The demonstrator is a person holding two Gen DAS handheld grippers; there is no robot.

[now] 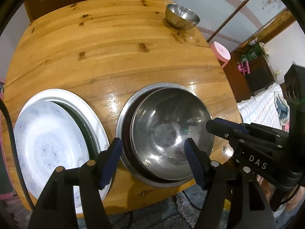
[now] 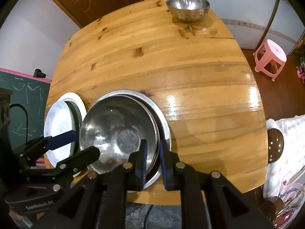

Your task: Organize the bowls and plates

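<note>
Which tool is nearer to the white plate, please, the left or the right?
Left. The left tool hangs open right beside the white plate; the right tool is shut on the steel bowl's far rim.

A wooden table (image 2: 190,87) carried a white plate stack (image 1: 83,103) at its near edge, a steel bowl stack (image 1: 125,114) just beside those plates, and a small steel bowl (image 2: 187,8) far across.

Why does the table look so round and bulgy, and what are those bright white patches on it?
Both wrist views use fisheye lenses, which bend the wooden table into a dome and darken the corners. The white patches are lamp glare on its glossy varnish, beside the large steel bowl in the left view and further right in the right view.
</note>
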